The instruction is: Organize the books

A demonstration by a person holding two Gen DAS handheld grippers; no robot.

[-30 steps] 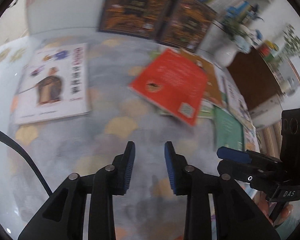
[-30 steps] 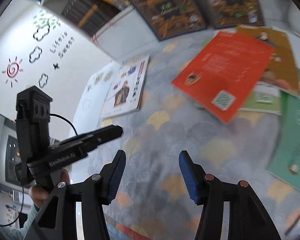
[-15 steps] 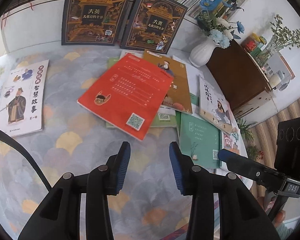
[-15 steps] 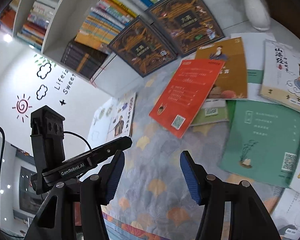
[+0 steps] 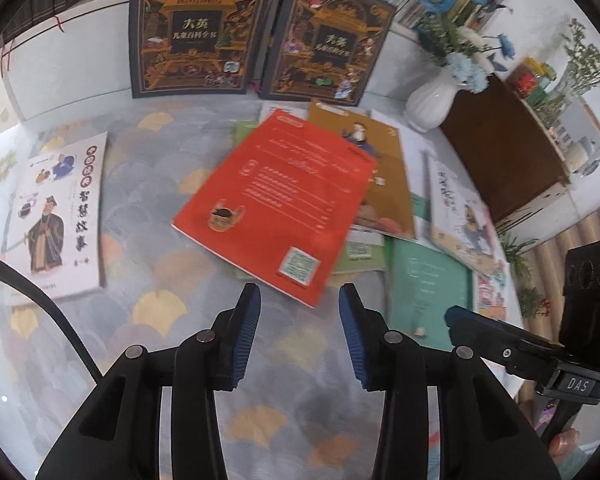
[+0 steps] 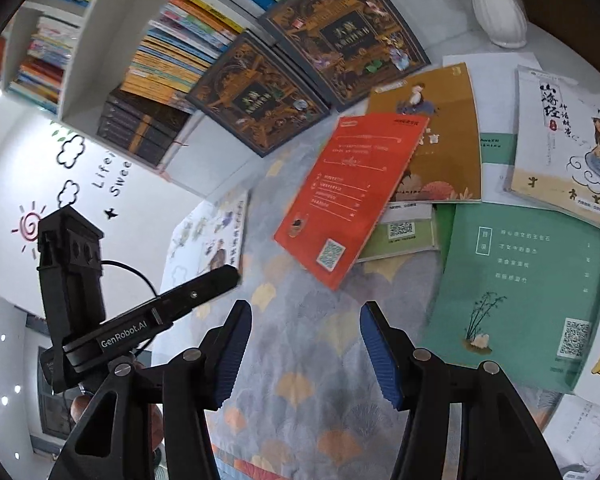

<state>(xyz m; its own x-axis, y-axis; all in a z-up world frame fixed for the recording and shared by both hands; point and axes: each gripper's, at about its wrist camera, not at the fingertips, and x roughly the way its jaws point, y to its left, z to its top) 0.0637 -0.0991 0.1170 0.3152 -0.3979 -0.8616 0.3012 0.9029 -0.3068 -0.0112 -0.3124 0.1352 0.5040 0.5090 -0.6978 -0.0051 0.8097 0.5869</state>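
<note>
A red book (image 5: pixel 276 208) (image 6: pixel 348 192) lies on top of a loose pile of books on the patterned cloth. Under and beside it lie a mustard-brown book (image 5: pixel 384 184) (image 6: pixel 440 140), a green book (image 5: pixel 428 292) (image 6: pixel 516 284) and a white illustrated book (image 5: pixel 460 216) (image 6: pixel 568 140). Another white book (image 5: pixel 56 216) (image 6: pixel 212 240) lies apart at the left. My left gripper (image 5: pixel 299 300) is open and empty, just short of the red book's near corner. My right gripper (image 6: pixel 306 316) is open and empty above the cloth, also near that corner.
Two dark ornate books (image 5: pixel 192 28) (image 6: pixel 340 36) lean upright against the shelf at the back. A bookshelf (image 6: pixel 172 48) full of books stands behind. A white vase (image 5: pixel 432 100) (image 6: pixel 500 12) with flowers stands beside a brown cabinet (image 5: pixel 504 148).
Both grippers swung from the left white book toward the pile, then closed in on the red book. My left jaws have opened wider.
</note>
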